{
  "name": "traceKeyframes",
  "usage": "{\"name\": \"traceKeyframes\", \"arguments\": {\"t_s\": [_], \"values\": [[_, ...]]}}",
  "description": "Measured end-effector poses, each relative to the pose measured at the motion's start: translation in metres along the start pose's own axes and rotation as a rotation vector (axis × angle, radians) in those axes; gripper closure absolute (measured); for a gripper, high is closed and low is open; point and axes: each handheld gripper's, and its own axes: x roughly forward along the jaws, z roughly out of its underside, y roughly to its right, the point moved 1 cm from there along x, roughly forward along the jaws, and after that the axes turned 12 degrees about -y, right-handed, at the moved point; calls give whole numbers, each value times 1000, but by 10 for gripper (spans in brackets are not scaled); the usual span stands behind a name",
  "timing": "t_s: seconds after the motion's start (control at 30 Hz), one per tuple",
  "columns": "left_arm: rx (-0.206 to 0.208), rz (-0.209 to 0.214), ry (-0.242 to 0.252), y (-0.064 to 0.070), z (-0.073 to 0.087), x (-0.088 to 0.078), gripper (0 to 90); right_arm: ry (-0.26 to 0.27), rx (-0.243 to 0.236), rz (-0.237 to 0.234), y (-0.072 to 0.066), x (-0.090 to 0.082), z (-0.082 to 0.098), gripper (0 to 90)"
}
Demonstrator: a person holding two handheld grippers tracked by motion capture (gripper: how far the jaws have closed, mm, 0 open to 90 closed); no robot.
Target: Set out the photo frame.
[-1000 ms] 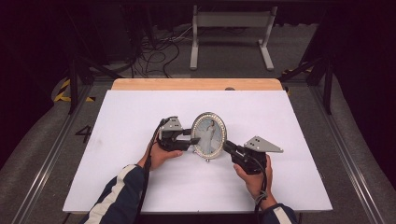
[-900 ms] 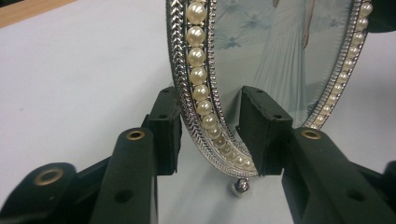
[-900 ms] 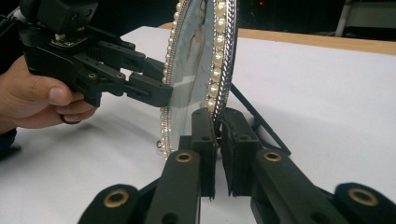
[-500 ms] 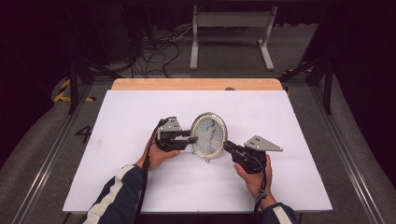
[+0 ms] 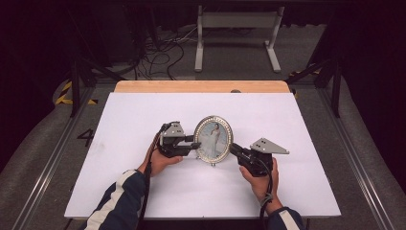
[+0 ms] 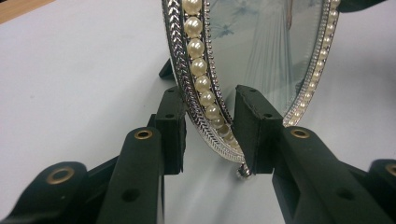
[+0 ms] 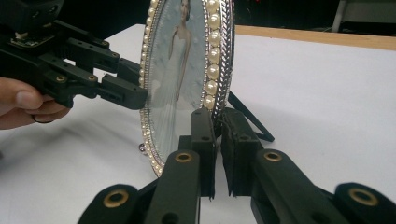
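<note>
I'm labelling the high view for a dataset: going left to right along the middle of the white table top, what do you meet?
Left claw → oval pearl-rimmed picture frame → right claw, each claw at one side edge of the upright frame, all on the white table top.

Lab, dark floor (loose cables (image 5: 163,57)), rails (image 5: 45,182)

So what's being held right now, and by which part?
The oval picture frame. The right gripper pinches its pearl rim low on one edge; the left gripper straddles the opposite rim, jaws not clamped.
</note>
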Motion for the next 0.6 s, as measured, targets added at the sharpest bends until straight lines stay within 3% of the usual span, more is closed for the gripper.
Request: {"name": "traceKeyframes", "arguments": {"t_s": [0.13,0.6], "values": [[23,-25,-17,5,2,-3,650,1,3,-1,1,2,-1,837],[53,-24,-52,10,10,-10,675,0,2,-9,4,8,-6,834]]}}
